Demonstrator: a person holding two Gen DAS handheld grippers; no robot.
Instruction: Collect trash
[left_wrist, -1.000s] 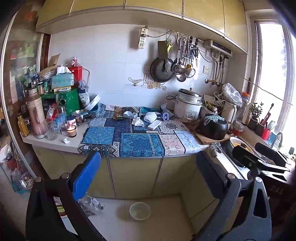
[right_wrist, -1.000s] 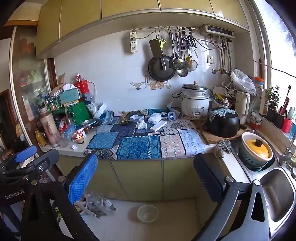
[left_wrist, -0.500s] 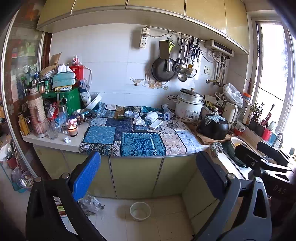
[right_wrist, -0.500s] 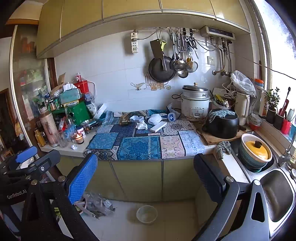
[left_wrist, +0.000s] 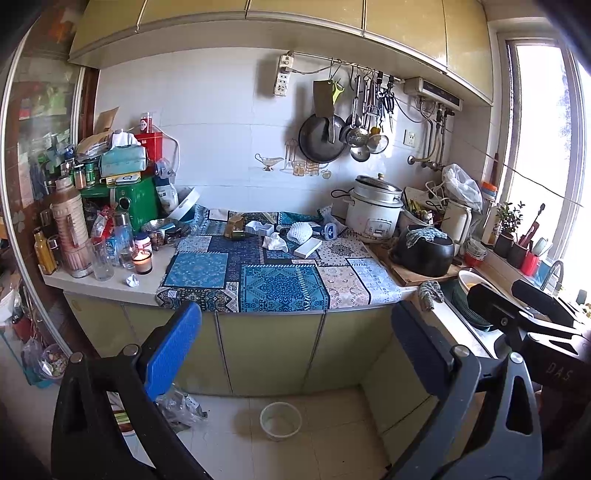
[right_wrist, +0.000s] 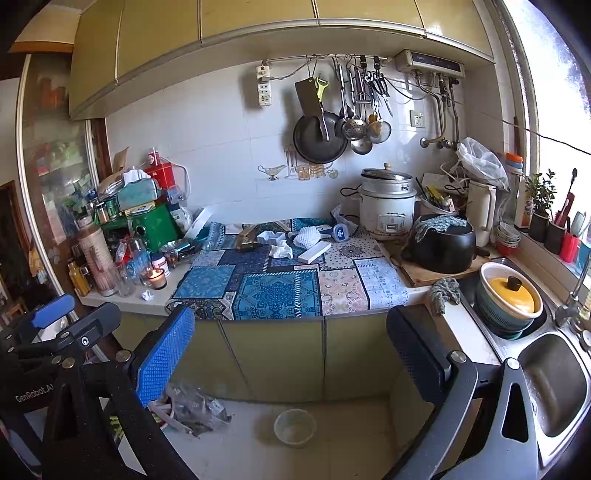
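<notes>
Cluttered kitchen counter (left_wrist: 110, 291) looms slightly nearer than a second ago; left gripper (left_wrist: 295, 354) and right gripper (right_wrist: 291, 354), both wide and empty, approach crumpled white tissue (left_wrist: 275, 242).

I see a crumpled white tissue (left_wrist: 275, 242) on the blue patterned cloth at frame centre. A small paper wad (left_wrist: 132, 281) sits on the bare counter at left, just beside the candle. Crumpled plastic wrappers (right_wrist: 192, 408) lie on the floor, lower left.

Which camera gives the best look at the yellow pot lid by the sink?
The right wrist view: the yellow lid shows whole, sitting in a colander beside the sink. In the left wrist view, the right tongs hide nearly all of it, leaving only a sliver.
</notes>
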